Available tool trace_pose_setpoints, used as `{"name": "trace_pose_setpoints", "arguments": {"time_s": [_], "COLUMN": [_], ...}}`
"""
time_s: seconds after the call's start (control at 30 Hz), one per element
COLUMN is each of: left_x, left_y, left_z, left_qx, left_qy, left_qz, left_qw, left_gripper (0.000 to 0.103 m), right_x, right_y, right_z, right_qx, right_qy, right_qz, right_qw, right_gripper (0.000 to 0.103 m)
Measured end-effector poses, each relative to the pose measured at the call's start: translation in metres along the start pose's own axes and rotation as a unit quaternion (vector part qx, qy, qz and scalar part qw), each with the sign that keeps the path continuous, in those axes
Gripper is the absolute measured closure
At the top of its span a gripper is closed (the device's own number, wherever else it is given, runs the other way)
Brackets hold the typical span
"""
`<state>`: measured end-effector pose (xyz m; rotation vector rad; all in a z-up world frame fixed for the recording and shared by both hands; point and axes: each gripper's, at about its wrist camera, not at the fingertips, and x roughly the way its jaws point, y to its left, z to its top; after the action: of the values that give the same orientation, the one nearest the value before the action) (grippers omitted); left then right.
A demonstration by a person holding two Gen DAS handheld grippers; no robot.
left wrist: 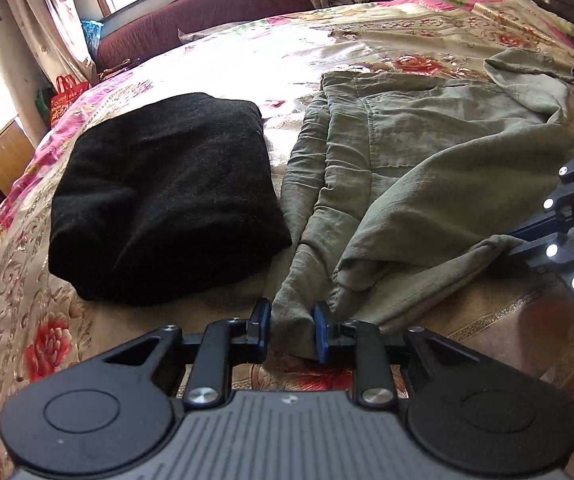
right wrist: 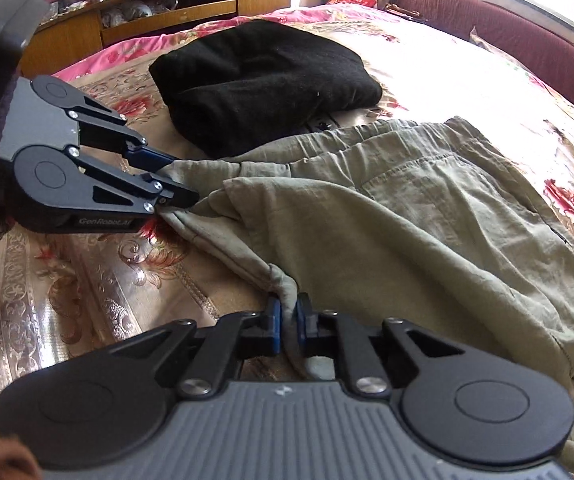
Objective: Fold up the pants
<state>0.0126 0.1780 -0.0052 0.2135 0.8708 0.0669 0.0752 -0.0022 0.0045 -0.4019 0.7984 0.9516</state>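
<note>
Olive-green pants (left wrist: 427, 152) lie rumpled on a floral bedspread (left wrist: 279, 52), partly folded over themselves. My left gripper (left wrist: 290, 322) is shut on a corner of the pants' near edge; it also shows in the right wrist view (right wrist: 185, 184), gripping that corner. My right gripper (right wrist: 289, 318) is shut on another bunched part of the near edge of the pants (right wrist: 407, 208). In the left wrist view the right gripper (left wrist: 519, 246) enters from the right edge and holds the cloth.
A folded black garment (left wrist: 167, 196) lies just left of the pants, also seen in the right wrist view (right wrist: 263, 76). A maroon headboard (left wrist: 207, 12) and window stand behind. A wooden cabinet (right wrist: 147, 16) stands beyond the bed.
</note>
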Motion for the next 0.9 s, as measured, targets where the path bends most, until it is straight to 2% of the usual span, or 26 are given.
{"name": "trace_pose_setpoints", "arguments": {"time_s": [0.03, 0.1, 0.2, 0.27, 0.33, 0.4, 0.5, 0.63, 0.7, 0.83, 0.9], "left_x": [-0.003, -0.009, -0.020, -0.029, -0.035, -0.040, -0.034, -0.009, 0.003, 0.022, 0.031], "left_y": [0.000, 0.000, 0.003, 0.002, -0.001, -0.008, -0.026, -0.072, -0.095, -0.131, -0.137], "left_z": [0.000, 0.001, 0.005, 0.011, 0.020, 0.032, 0.053, 0.078, 0.086, 0.099, 0.105], "left_qx": [0.003, 0.004, 0.001, -0.005, -0.006, -0.003, 0.002, 0.028, 0.044, 0.084, 0.085], "left_qy": [-0.004, -0.008, -0.015, -0.028, -0.043, -0.063, -0.082, -0.087, -0.085, -0.077, -0.069], "left_qz": [-0.003, -0.005, -0.003, 0.000, -0.003, -0.015, -0.048, -0.102, -0.125, -0.144, -0.152], "left_qw": [1.0000, 0.9999, 0.9999, 0.9996, 0.9990, 0.9979, 0.9955, 0.9906, 0.9875, 0.9830, 0.9823], "left_gripper": [0.062, 0.061, 0.061, 0.061, 0.061, 0.060, 0.057, 0.056, 0.056, 0.055, 0.054], "right_x": [-0.007, -0.027, -0.055, -0.070, -0.076, -0.078, -0.081, -0.082, -0.084, -0.075, -0.066], "right_y": [-0.007, -0.024, -0.055, -0.085, -0.118, -0.154, -0.215, -0.288, -0.324, -0.381, -0.404], "right_z": [-0.002, -0.010, -0.020, -0.026, -0.029, -0.033, -0.044, -0.064, -0.073, -0.076, -0.080], "right_qx": [0.013, 0.044, 0.099, 0.140, 0.171, 0.211, 0.289, 0.392, 0.444, 0.512, 0.547], "right_qy": [0.001, -0.005, -0.016, -0.023, -0.026, -0.025, -0.034, -0.050, -0.063, -0.076, -0.084], "right_qz": [0.003, 0.004, -0.017, -0.053, -0.110, -0.167, -0.207, -0.220, -0.222, -0.222, -0.223], "right_qw": [1.000, 0.999, 0.995, 0.988, 0.979, 0.963, 0.934, 0.892, 0.866, 0.826, 0.803], "right_gripper": [0.079, 0.069, 0.066, 0.065, 0.062, 0.061, 0.055, 0.055, 0.055, 0.054, 0.050]}}
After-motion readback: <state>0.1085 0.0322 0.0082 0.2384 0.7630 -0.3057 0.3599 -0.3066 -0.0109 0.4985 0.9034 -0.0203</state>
